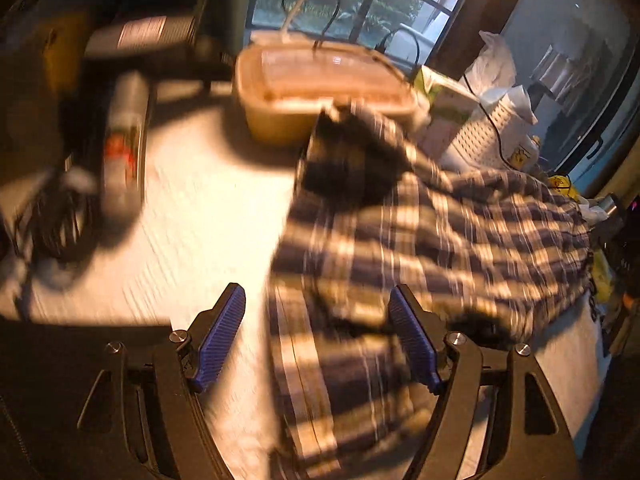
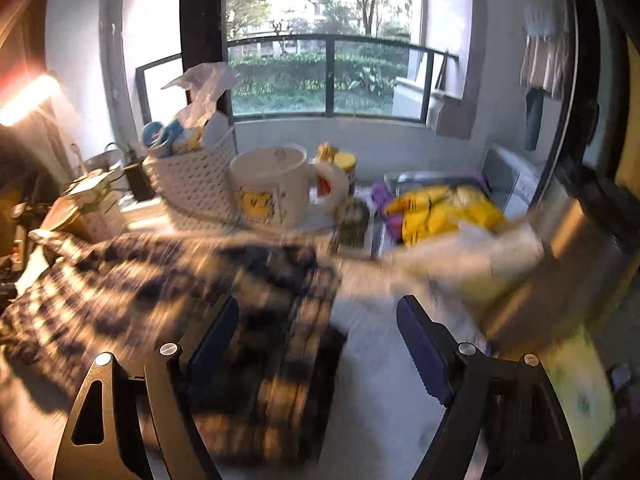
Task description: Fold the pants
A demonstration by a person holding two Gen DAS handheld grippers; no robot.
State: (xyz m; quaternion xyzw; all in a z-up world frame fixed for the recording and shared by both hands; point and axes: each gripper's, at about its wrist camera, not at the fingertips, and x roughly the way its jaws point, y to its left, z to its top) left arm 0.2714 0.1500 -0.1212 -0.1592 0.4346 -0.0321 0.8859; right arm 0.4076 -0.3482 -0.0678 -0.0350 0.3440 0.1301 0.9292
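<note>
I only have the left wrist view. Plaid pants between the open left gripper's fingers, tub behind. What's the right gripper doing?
Observer: The right gripper is open too, nothing pinched; a folded edge of the plaid pants lies on the table between its fingers.
Operator: What's past the pants on that side?
Observer: A white mug with a yellow print stands just behind them, next to a white basket.
Operator: Anything right of the mug?
Observer: A metal tray holding a yellow packet, blurred.
Operator: Table in front of the right gripper?
Observer: Bare white tabletop shows to the right of the pants edge.
</note>
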